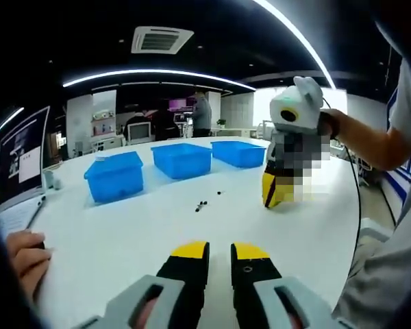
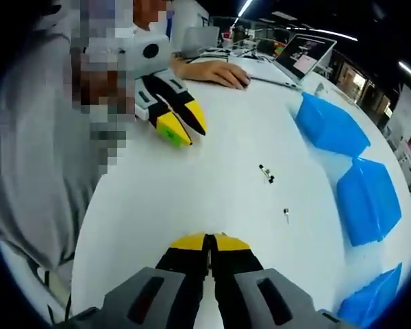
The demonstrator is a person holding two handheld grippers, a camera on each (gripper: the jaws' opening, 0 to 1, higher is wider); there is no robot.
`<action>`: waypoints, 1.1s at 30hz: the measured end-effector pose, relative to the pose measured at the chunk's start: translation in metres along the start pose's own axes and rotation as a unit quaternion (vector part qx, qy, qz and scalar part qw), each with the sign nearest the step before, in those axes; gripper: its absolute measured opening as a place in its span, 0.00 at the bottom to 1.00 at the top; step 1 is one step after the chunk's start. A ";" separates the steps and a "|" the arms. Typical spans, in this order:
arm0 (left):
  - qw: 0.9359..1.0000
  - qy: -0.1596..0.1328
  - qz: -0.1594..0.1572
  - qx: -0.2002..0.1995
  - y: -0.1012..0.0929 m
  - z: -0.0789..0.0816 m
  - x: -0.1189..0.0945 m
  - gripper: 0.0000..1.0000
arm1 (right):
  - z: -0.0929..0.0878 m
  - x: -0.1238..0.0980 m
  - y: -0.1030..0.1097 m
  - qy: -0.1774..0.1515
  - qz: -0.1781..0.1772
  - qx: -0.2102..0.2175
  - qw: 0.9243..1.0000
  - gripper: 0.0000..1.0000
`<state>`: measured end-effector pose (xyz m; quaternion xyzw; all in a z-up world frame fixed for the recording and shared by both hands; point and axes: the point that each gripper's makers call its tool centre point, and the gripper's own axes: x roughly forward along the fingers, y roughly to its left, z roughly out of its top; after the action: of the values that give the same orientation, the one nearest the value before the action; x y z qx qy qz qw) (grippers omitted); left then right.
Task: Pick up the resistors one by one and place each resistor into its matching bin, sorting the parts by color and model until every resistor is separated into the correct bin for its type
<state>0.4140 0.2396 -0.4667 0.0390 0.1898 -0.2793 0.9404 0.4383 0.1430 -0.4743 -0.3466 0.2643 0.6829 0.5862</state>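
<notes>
A big white table (image 1: 123, 233) takes up most of the room in both views. Three blue bins sit on it in a row. In the left gripper view they are the left bin (image 1: 114, 176), the middle bin (image 1: 182, 159) and the right bin (image 1: 238, 153), and they stand close to each other near the far edge. An open laptop (image 1: 20, 164) stands at the left side of the table, and a person's hand (image 1: 26, 257) rests on the table just beside it. The right gripper (image 1: 277, 190) comes in from the right in that view, with its yellow tips pointing down at the table top and pressed close together; a person's arm holds it. The left gripper (image 1: 220, 251) rises from the bottom, and its two black and yellow jaws stand apart with a clear gap and nothing between them. In the right gripper view, that view's own jaws are pressed together with nothing seen between them. The resistors (image 1: 204, 203) are tiny dark bits lying loose on the bare table, between the bins and the grippers. A few are bunched together and one more (image 1: 219, 192) lies near them.
</notes>
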 end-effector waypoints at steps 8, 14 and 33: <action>1.000 -0.001 0.004 -0.001 0.004 0.001 0.000 0.16 | 0.024 -0.015 -0.022 -0.113 0.005 0.078 0.991 0.05; 1.000 -0.002 0.000 -0.004 0.004 0.000 0.004 0.16 | 0.053 -0.036 -0.057 -0.250 -0.010 0.192 0.949 0.05; 1.000 -0.007 0.006 -0.004 0.017 0.001 -0.001 0.16 | 0.072 -0.096 -0.237 -0.385 -0.248 0.257 0.851 0.05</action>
<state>0.4227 0.2546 -0.4655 0.0341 0.1842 -0.2731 0.9436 0.6666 0.1796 -0.3437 0.0529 0.0885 0.5017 0.8589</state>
